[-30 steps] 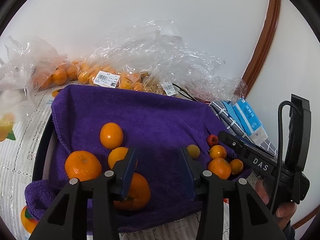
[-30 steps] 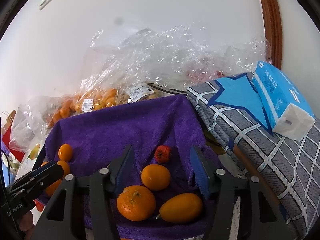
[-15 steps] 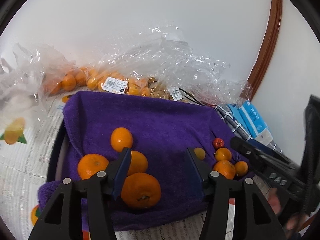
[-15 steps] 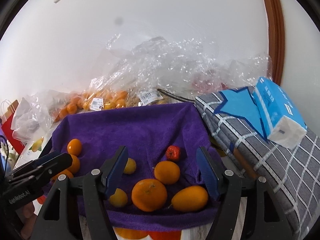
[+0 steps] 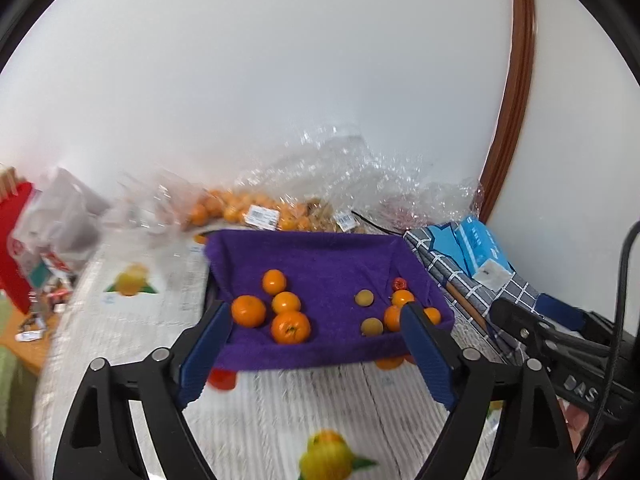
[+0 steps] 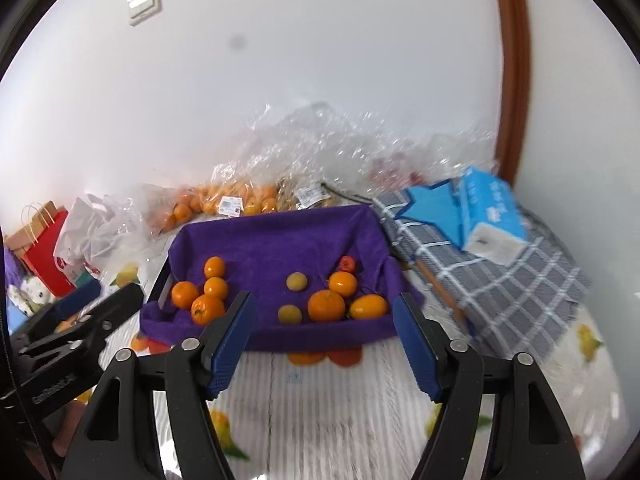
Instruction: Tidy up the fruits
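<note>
Hovering short of the towel's near edge, both grippers spread wide and empty.
Left gripper (image 5: 314,350) and right gripper (image 6: 326,338) frame fruits (image 6: 326,305) on purple towel (image 6: 280,240); bare tablecloth (image 6: 320,400) lies beneath the fingers.

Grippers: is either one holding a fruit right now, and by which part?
Neither. The left gripper and right gripper are both open and empty, short of the purple towel where the fruit lies.

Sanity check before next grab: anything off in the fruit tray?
One small red fruit sits among the oranges in the right cluster on the purple towel, the only red piece there. Both tongs, left and right, are open and empty.
</note>
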`<state>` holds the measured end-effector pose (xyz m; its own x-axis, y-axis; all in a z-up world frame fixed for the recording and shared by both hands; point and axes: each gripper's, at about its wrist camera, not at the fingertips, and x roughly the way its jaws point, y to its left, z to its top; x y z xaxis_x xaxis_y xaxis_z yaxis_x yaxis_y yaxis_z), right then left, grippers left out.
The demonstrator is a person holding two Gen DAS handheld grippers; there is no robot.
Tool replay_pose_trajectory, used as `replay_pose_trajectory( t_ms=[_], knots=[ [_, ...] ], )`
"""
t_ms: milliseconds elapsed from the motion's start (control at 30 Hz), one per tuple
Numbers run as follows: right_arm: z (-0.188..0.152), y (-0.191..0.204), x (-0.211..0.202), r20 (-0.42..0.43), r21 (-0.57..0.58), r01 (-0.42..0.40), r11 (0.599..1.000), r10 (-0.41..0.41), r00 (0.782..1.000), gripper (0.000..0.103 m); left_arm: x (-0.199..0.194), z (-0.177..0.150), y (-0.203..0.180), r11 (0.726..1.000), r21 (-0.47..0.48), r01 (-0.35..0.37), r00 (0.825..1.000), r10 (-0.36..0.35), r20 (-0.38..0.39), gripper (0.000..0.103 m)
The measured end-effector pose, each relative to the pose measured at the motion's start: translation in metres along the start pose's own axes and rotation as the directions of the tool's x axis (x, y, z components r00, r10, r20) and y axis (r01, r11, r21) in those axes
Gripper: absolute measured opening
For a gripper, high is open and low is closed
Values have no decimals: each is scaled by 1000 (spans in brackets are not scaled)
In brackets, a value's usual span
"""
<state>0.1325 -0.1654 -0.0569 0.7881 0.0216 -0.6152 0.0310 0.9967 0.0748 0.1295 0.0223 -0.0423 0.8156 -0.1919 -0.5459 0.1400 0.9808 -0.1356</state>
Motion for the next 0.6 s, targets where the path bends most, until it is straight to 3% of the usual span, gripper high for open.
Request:
replay_pose_trajectory(
  t_ms=[200,400,600],
  knots=[
    [-15,8,-75,106,-27,2,1000,1,994,100,-54,-9,0,999,-7,-37,999,37,4,88],
    [-30,-1,-110,85,11,-21,1000,21,996,102,-92,-15,-2,999,-34,-31,999,32,25,88],
    [-41,-5,-125,74,17,-26,999,25,997,102,-104,-18,-10,999,-21,-44,999,44,31,88]
  ],
)
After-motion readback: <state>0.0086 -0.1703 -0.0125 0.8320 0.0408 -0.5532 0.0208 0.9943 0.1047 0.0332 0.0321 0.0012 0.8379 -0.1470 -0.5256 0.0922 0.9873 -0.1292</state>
